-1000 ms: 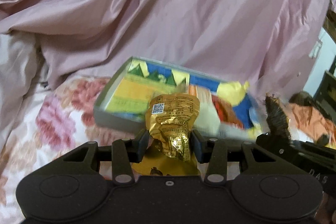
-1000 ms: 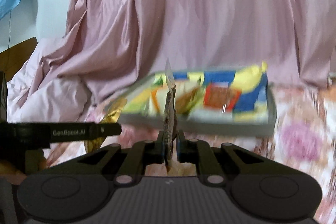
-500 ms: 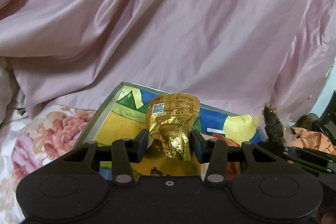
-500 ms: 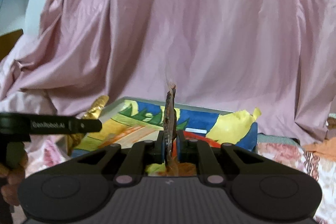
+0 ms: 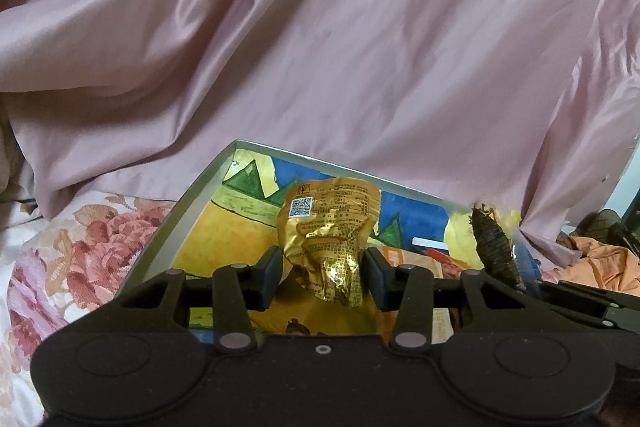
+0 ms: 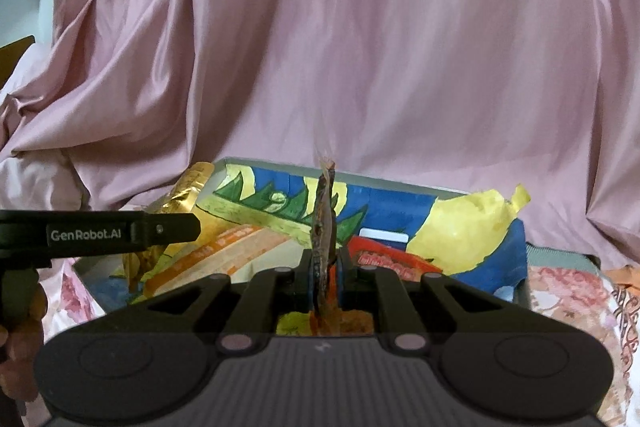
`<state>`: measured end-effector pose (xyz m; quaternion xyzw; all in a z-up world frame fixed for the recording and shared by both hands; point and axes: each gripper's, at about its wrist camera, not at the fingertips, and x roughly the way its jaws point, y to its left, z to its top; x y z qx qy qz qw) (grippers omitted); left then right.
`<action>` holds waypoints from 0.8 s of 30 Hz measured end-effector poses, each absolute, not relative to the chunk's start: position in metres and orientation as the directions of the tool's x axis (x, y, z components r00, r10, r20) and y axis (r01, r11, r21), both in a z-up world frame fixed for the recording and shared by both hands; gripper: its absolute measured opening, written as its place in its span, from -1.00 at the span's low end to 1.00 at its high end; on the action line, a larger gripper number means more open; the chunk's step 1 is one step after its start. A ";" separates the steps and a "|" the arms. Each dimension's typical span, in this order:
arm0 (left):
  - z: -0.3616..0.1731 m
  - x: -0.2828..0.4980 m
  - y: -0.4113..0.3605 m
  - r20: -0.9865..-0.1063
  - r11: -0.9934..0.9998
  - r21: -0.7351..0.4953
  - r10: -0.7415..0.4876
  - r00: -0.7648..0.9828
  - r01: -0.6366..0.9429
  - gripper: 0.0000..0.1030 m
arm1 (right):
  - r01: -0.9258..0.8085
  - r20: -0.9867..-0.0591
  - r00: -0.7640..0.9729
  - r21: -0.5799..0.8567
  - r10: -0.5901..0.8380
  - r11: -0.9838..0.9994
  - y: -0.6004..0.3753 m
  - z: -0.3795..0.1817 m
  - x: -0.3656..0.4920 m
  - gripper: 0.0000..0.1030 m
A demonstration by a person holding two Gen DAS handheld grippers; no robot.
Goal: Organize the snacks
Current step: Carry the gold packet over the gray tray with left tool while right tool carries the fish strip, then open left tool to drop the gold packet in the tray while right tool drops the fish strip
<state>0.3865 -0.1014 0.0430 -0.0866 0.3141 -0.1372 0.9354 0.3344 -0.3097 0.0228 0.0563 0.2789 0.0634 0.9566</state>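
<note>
Pink drape (image 5: pixel 320 47) behind; left gripper (image 5: pixel 324 277) clamps gold packet (image 5: pixel 328 239), right gripper (image 6: pixel 323 279) pinches brown packet (image 6: pixel 324 223).

Tray (image 5: pixel 188 211) front hidden behind gripper body, packet print (image 5: pixel 332 203) unreadable

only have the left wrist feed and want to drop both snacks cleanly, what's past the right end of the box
Observer: In the right wrist view the box ends at a grey wall, with flowered bedding just beyond it.
Operator: is the right claw really clamped on that dark packet
Observer: Yes. The right claw is shut on the dark flat packet, which stands edge-on and upright between the pads.
Operator: anything sticking up inside the box on that side
Observer: A crumpled yellow paper rises above the far rim at the box's right end.
Operator: where's my left claw from there
Observer: The left claw's finger reaches in from the left, the gold packet over the box's left end.
</note>
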 end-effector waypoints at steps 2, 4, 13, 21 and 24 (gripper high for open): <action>0.042 0.387 -0.102 -0.567 0.948 -0.247 -0.311 0.763 0.202 -0.08 | -0.089 -0.530 0.833 0.148 0.156 0.985 -0.309 0.021 0.336 -0.77; 0.040 0.387 -0.103 -0.569 0.948 -0.249 -0.310 0.761 0.200 -0.08 | -0.089 -0.533 0.831 0.151 0.157 0.985 -0.308 0.020 0.337 -0.77; 0.033 0.390 -0.103 -0.585 0.950 -0.256 -0.300 0.753 0.179 0.05 | -0.074 -0.546 0.826 0.138 0.139 0.988 -0.310 0.018 0.339 -0.58; 0.041 0.374 -0.099 -0.548 0.954 -0.250 -0.280 0.788 0.165 0.80 | -0.064 -0.507 0.855 0.099 0.106 0.993 -0.313 0.024 0.323 0.28; 0.048 0.358 -0.098 -0.517 0.958 -0.226 -0.273 0.811 0.179 0.98 | -0.057 -0.466 0.881 0.077 0.086 0.995 -0.315 0.032 0.308 0.53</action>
